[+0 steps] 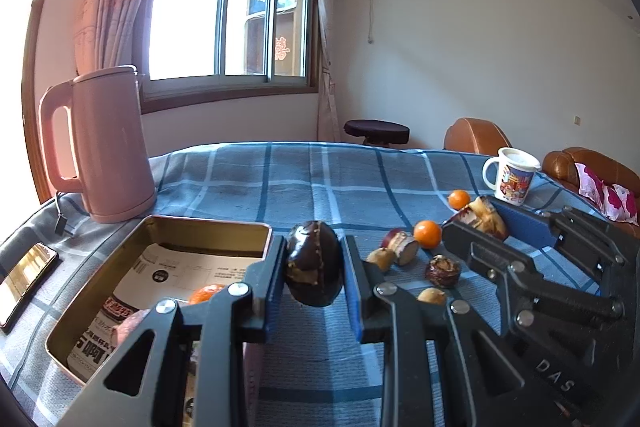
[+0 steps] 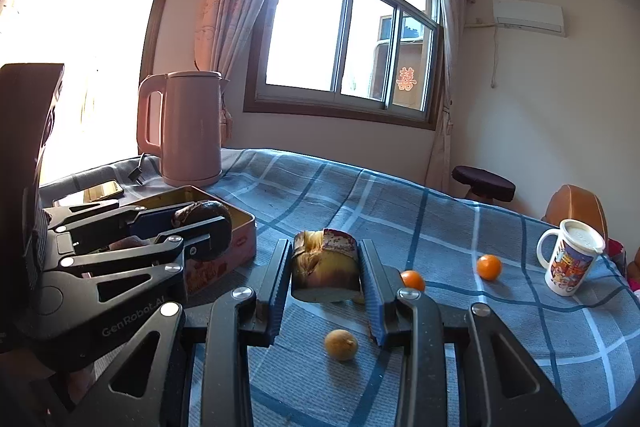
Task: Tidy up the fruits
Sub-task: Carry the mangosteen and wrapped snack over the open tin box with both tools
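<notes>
1. Between the left tongs, a dark, mottled, egg-shaped fruit is clamped by the blue pads and held clear of the table; in the left wrist view it hangs just at the 3 o'clock side of the gold tin.
2. Between the right tongs, a cut chunk of fruit, yellow flesh under a dark red rind, is gripped the same way and also held above the blue checked cloth. In the right wrist view the left tongs sit at 9 o'clock, over the tin's near corner.
3. Inside the tin, at 8 o'clock in the left wrist view, an orange fruit lies on printed paper, partly hidden by the tongs; a reddish shape beside it is too covered to name. So some sorting looks done.
4. Left on the table, out toward 3 o'clock: two small oranges, a cut reddish piece, a brown wrinkled fruit and two small tan fruits. One tan fruit lies right under the right tongs.
5. My judgement: the task is early to midway. Both held pieces await placing in the tin, and at least six loose fruits remain.
6. Farther out, a pink kettle stands at 10 o'clock and a printed mug at 2 o'clock; neither belongs to the sorting.
</notes>
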A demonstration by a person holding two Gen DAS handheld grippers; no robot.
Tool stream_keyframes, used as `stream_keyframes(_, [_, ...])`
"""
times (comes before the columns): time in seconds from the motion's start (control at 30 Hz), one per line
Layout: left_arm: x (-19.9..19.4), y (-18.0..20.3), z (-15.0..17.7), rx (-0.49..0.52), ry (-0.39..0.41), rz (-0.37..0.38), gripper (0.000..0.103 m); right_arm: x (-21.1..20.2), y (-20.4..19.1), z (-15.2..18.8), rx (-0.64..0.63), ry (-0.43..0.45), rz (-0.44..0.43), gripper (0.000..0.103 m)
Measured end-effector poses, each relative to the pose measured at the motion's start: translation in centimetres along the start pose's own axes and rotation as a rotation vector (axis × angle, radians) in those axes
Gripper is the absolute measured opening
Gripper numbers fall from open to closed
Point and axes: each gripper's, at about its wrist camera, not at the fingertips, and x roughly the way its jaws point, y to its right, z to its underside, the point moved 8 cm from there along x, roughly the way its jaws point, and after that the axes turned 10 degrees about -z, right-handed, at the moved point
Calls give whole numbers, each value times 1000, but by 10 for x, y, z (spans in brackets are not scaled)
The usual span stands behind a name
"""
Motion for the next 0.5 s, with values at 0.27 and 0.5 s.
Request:
stream_keyframes(0.27, [1, -16, 1, -18, -7, -19, 28, 9, -14, -2, -11, -12, -23, 36])
stream_keyframes(0.5, [1, -29, 1, -36, -10, -33, 28, 15, -24, -5, -25, -18, -38, 36])
